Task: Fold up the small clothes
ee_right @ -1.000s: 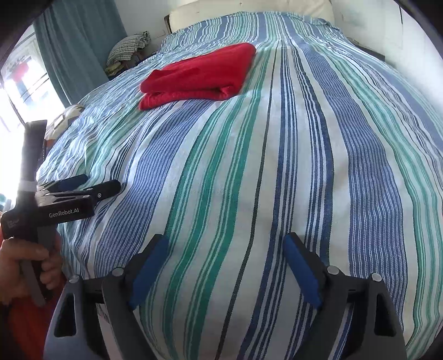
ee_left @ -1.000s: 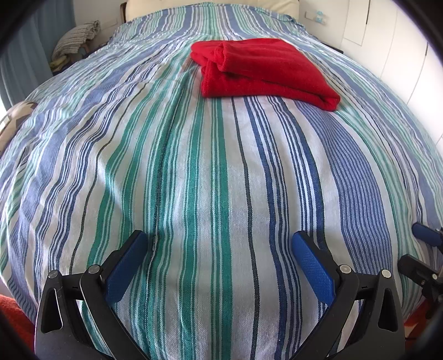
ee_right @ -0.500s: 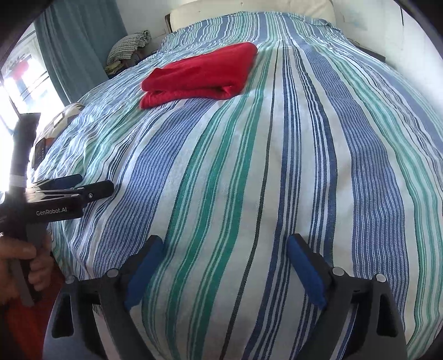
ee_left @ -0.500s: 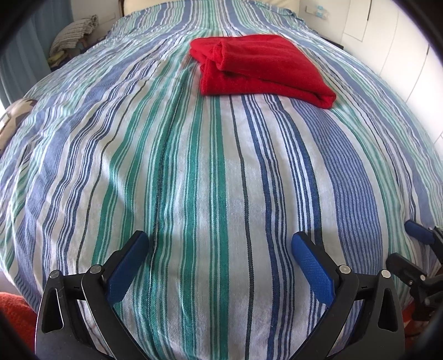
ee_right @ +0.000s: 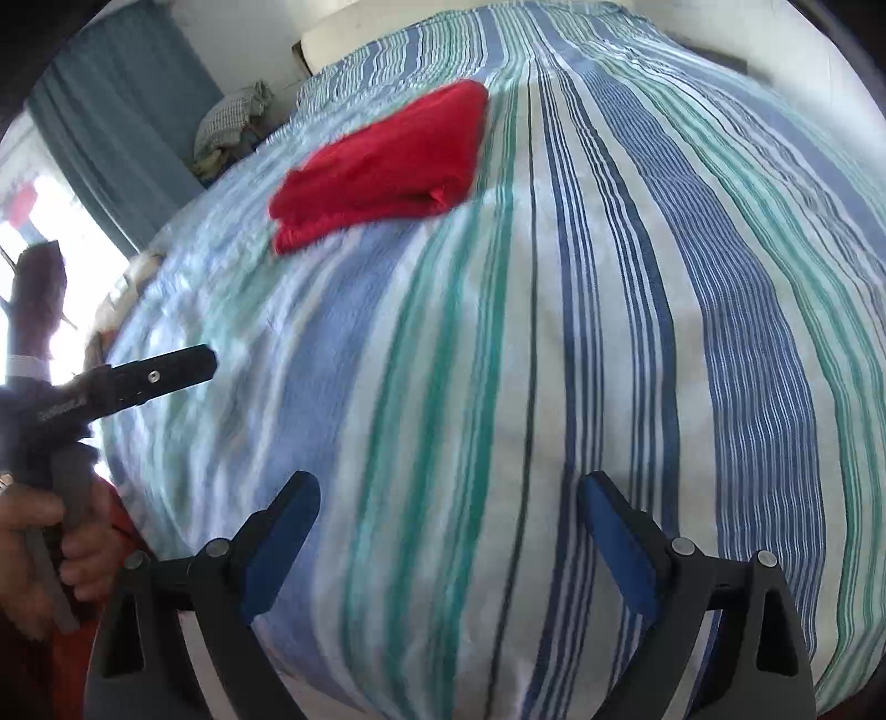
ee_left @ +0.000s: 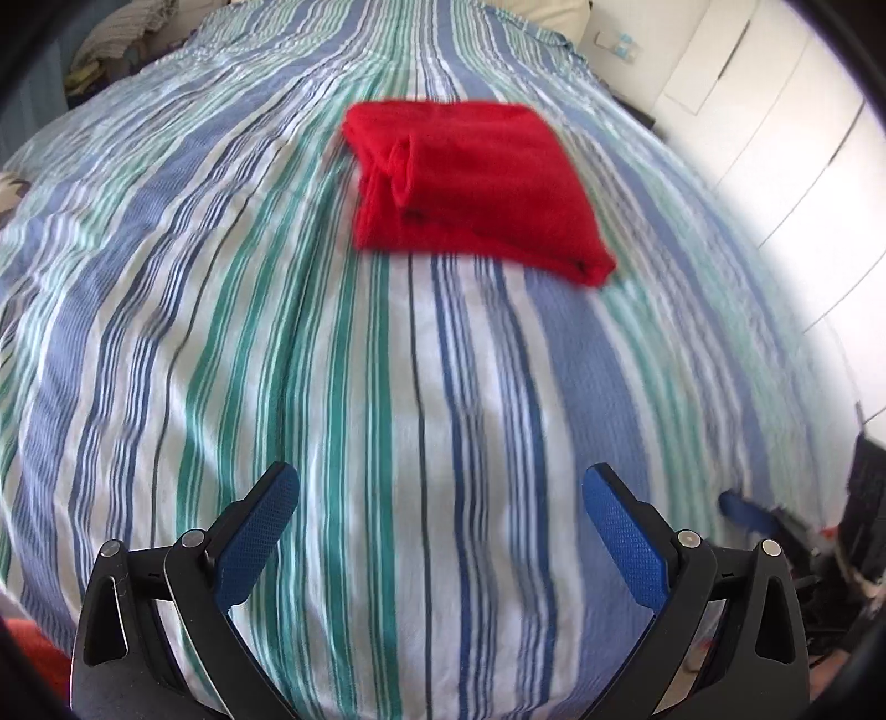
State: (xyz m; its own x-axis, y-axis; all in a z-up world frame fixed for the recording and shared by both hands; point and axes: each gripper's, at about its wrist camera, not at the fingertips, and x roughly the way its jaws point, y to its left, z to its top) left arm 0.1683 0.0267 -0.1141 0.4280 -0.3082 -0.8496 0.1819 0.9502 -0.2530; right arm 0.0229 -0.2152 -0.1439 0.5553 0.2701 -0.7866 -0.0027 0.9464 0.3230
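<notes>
A bed (ee_left: 232, 343) is carrying the work, covered edge to edge by a sheet (ee_right: 637, 343) striped lengthwise in blue, green and white. A folded red garment (ee_left: 476, 183) is lying directly on the sheet toward the far end, its layered edges facing the left side. A pale pillow (ee_left: 554, 14) is showing at the head. The near half is lying smooth, with faint creases only.

Your left gripper (ee_left: 440, 515) has black plastic arms, blue textured pads (ee_left: 257, 534) and silver round screws at the pivots. Your right gripper (ee_right: 448, 526) is the same build: black arms, blue pads (ee_right: 614, 545), silver screws. Seen from the right wrist, the left tool's black body carries small white lettering, too blurred to read, and your left hand (ee_right: 39, 545) wraps its grey handle.
</notes>
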